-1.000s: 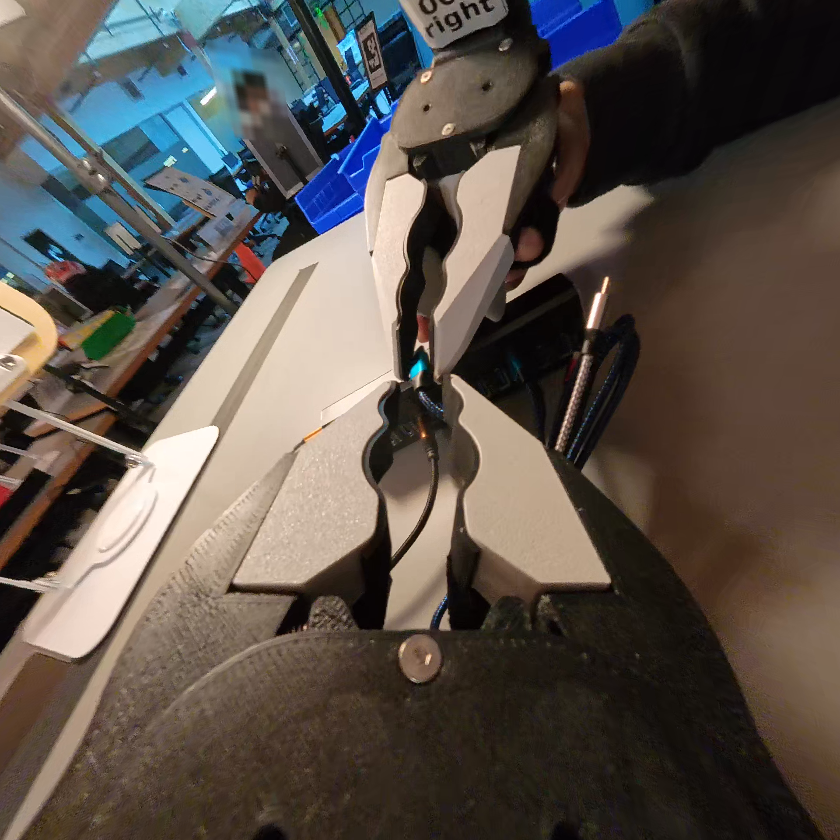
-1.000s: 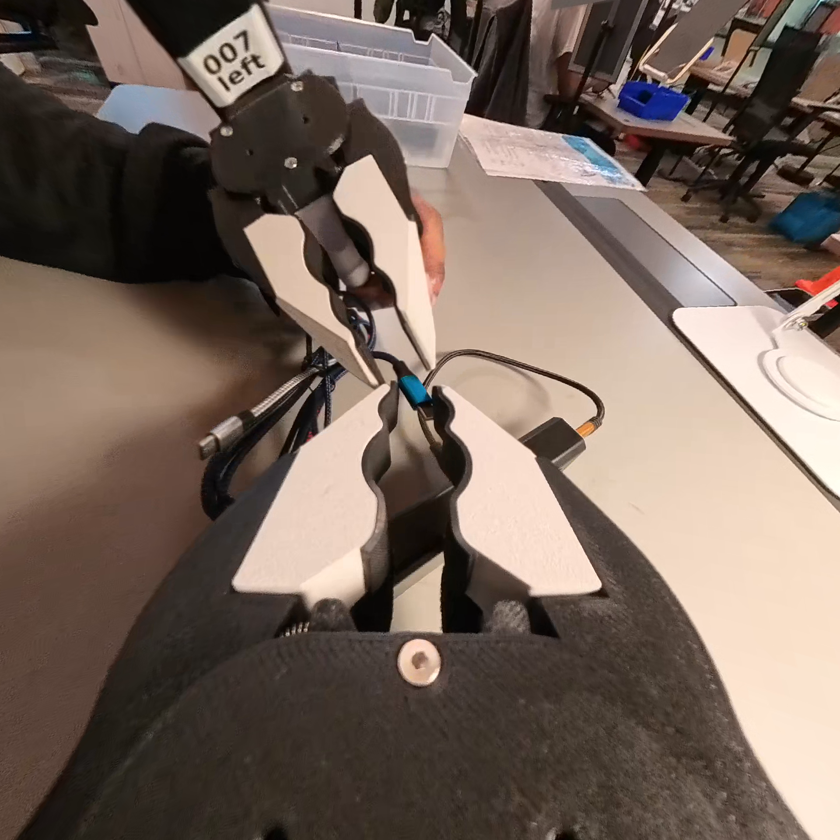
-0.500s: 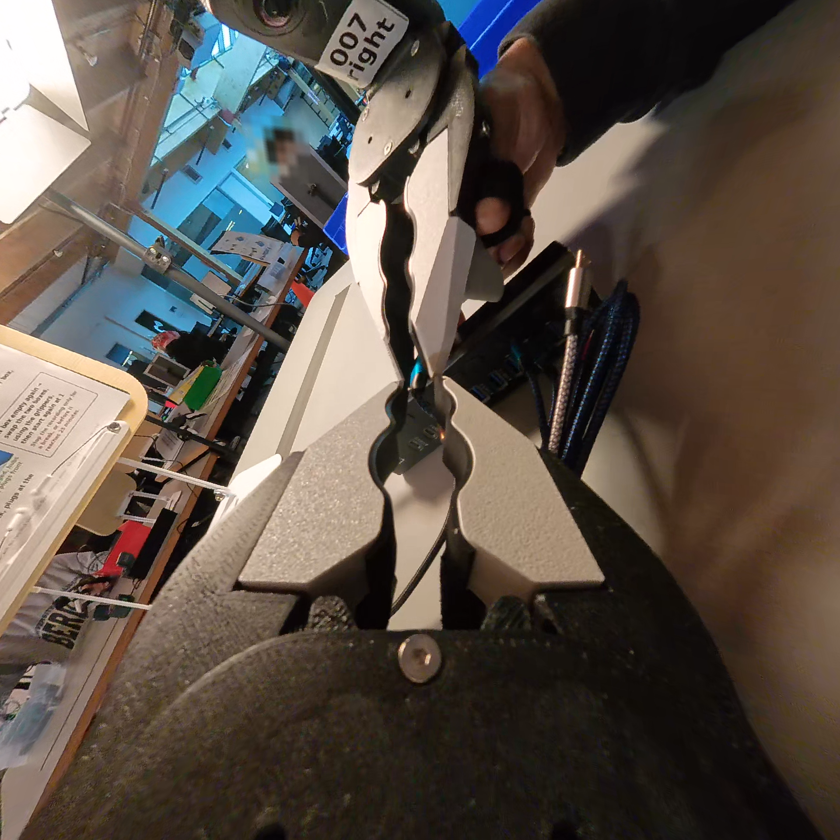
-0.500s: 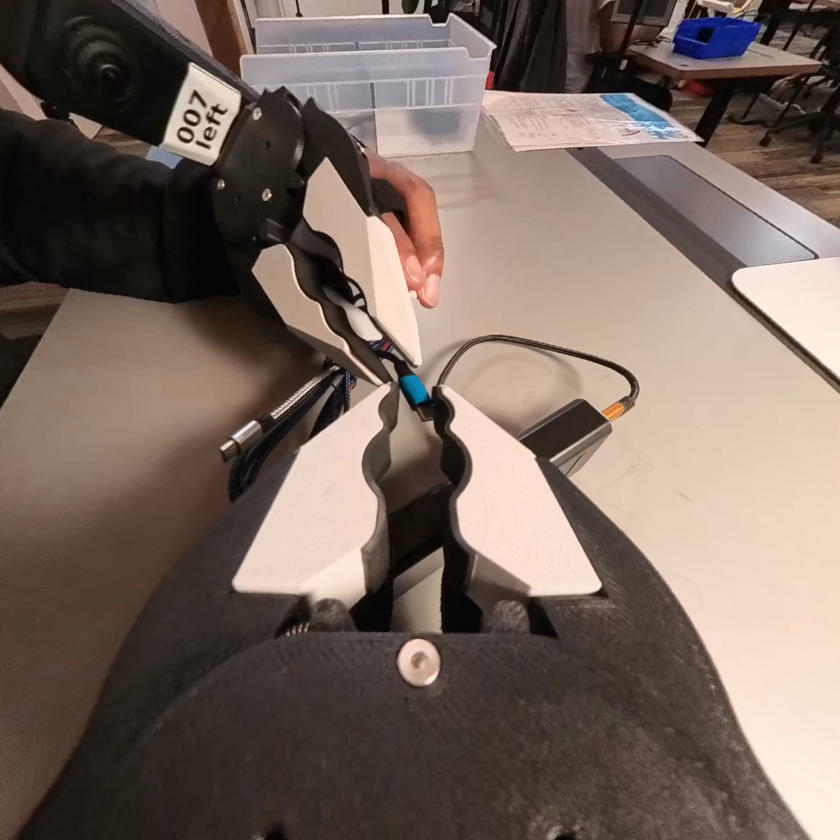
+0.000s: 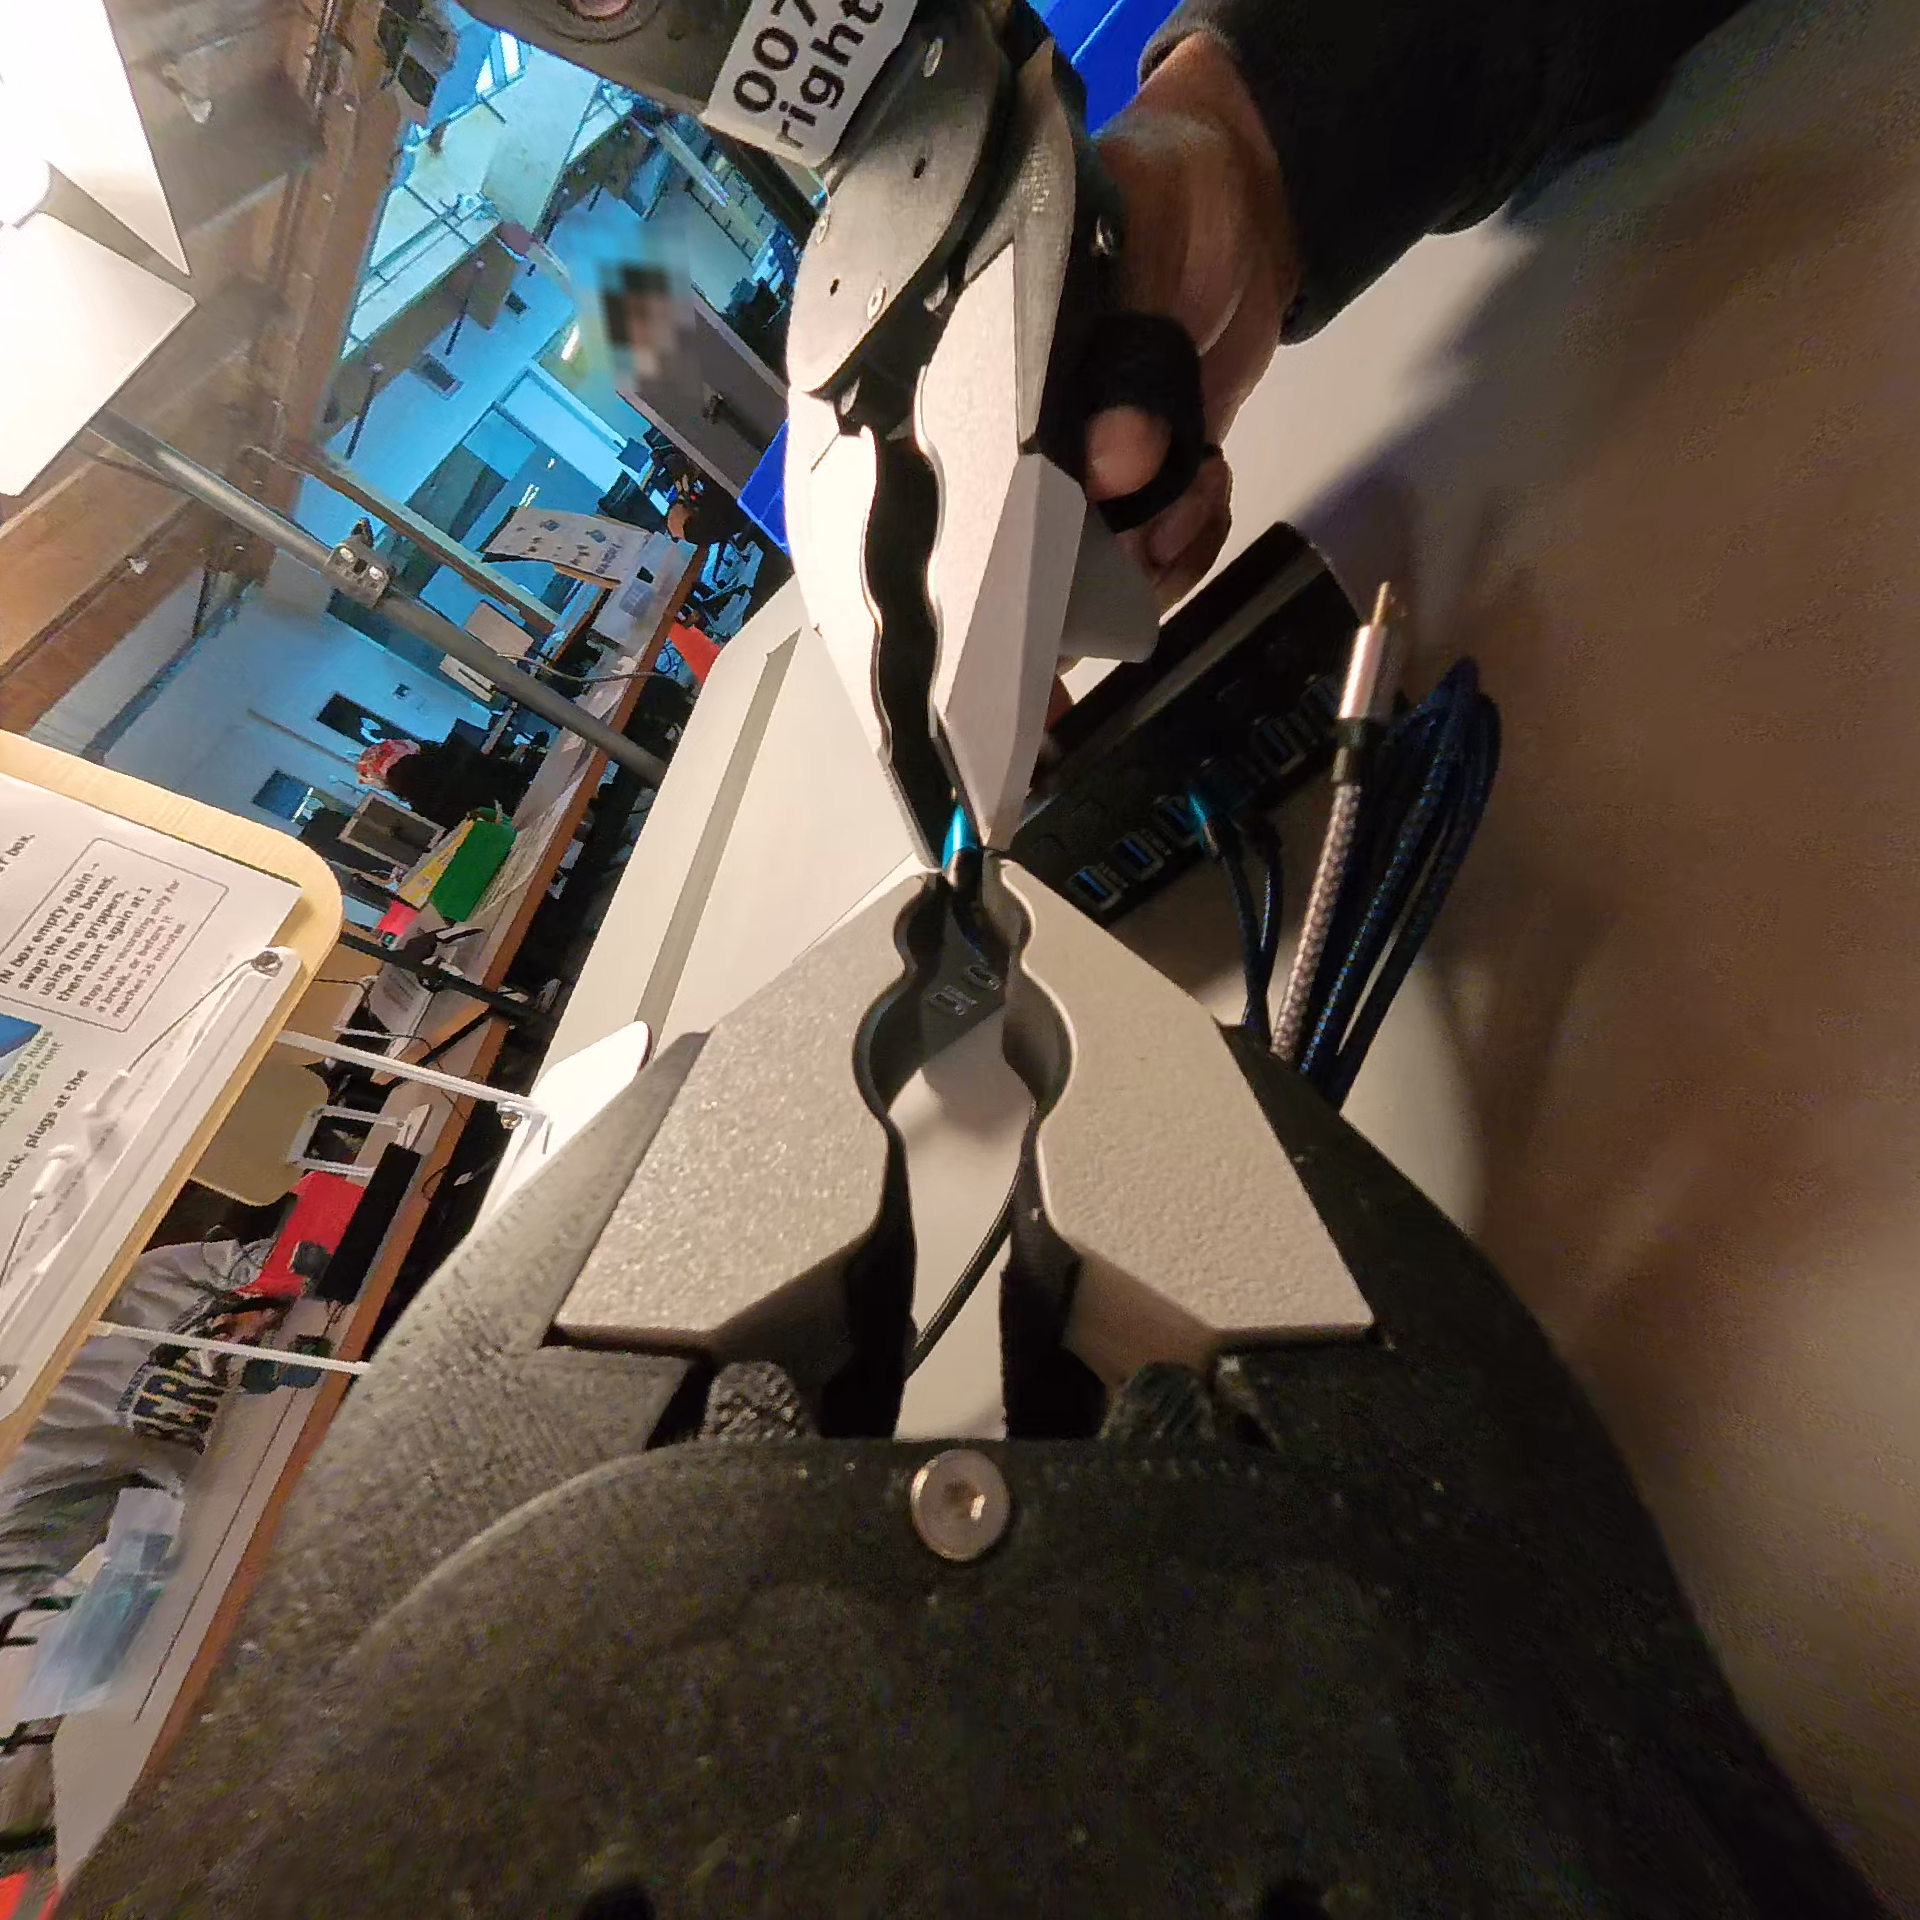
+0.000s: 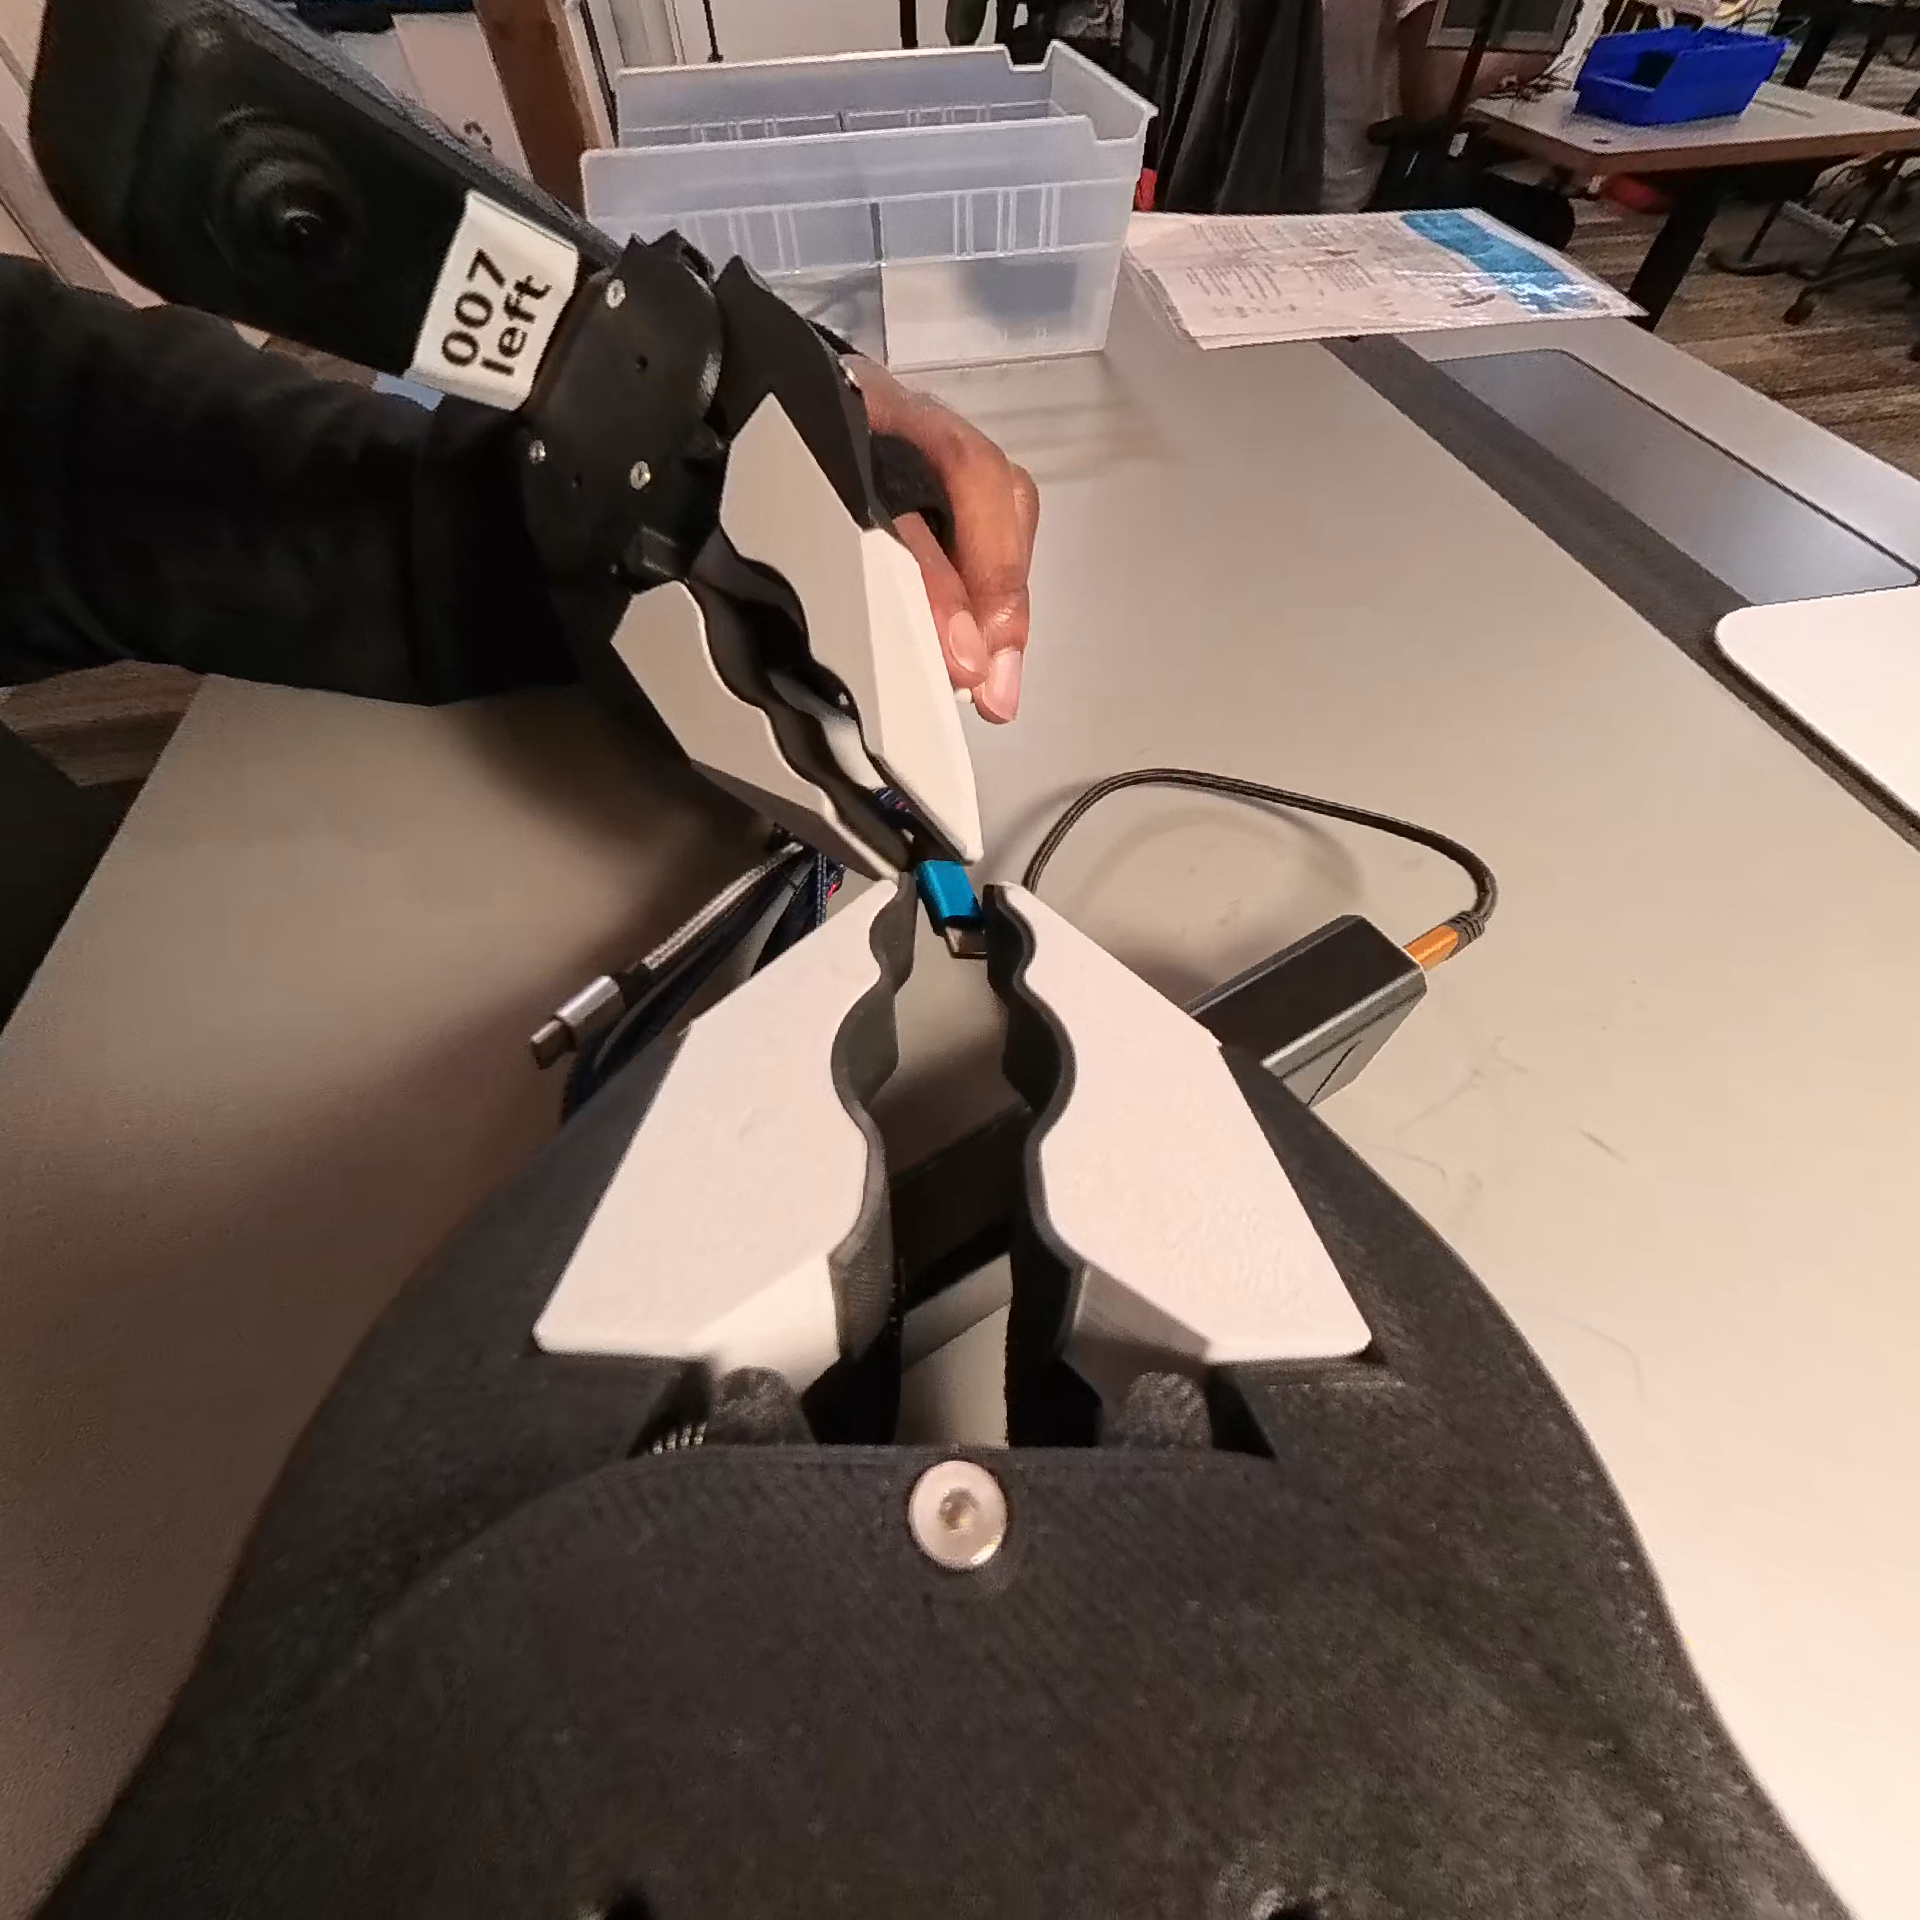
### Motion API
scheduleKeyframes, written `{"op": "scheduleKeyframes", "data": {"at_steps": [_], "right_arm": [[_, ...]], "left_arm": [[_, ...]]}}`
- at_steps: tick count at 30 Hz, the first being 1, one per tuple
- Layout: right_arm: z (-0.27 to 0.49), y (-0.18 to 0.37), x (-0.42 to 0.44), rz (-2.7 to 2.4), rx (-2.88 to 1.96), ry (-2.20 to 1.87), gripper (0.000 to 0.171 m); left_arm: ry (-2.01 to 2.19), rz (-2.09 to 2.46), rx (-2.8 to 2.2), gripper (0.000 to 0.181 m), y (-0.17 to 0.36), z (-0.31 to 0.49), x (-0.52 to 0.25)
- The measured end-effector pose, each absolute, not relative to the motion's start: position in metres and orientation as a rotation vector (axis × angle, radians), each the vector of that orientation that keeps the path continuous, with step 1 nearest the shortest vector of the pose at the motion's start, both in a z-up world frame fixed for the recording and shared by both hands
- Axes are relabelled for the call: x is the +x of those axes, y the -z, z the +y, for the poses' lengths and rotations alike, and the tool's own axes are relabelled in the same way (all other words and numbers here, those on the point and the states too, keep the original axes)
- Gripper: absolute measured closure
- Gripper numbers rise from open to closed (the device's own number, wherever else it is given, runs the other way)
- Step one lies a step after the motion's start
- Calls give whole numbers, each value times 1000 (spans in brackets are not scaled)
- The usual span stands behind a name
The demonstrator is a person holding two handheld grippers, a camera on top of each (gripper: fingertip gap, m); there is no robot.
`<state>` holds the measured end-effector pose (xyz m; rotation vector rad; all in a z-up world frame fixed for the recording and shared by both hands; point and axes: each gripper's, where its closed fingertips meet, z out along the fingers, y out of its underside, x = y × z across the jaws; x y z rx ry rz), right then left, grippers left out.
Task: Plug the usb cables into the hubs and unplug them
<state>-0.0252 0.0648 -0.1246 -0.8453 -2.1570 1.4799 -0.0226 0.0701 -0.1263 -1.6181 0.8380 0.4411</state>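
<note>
1. Grey table (image 6: 1351, 623) carries a clear plastic bin (image 6: 873, 197) at its far edge.
2. Left gripper (image 6: 935, 847) pinches a blue usb plug (image 6: 948, 896).
3. Right gripper (image 6: 951, 909), tips narrowly parted, brackets that plug; whether it grips is unclear.
4. Small grey hub (image 6: 1320, 1008) lies just right.

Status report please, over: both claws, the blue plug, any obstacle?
Left claw shut on blue plug. Right claw tips flank its bare metal end, grip unclear. Plug in no hub; grey hub lies beside. No obstacle seen.
</note>
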Motion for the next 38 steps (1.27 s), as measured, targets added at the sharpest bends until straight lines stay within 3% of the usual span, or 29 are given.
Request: {"op": "scheduleKeyframes", "data": {"at_steps": [21,33,36,38], "right_arm": [[70,120,-31,-2054,-508,-1148,158],[66,120,-30,-2081,-559,-1236,163],[79,124,-41,-2069,-702,-1142,159],[89,131,-43,-2106,-841,-1085,140]], "left_arm": [[151,456,-1896,172,132,67,-28],[258,431,-1885,171,131,64,-28],[223,344,-1953,172,136,69,-40],[203,279,-2008,172,141,71,-50]]}}
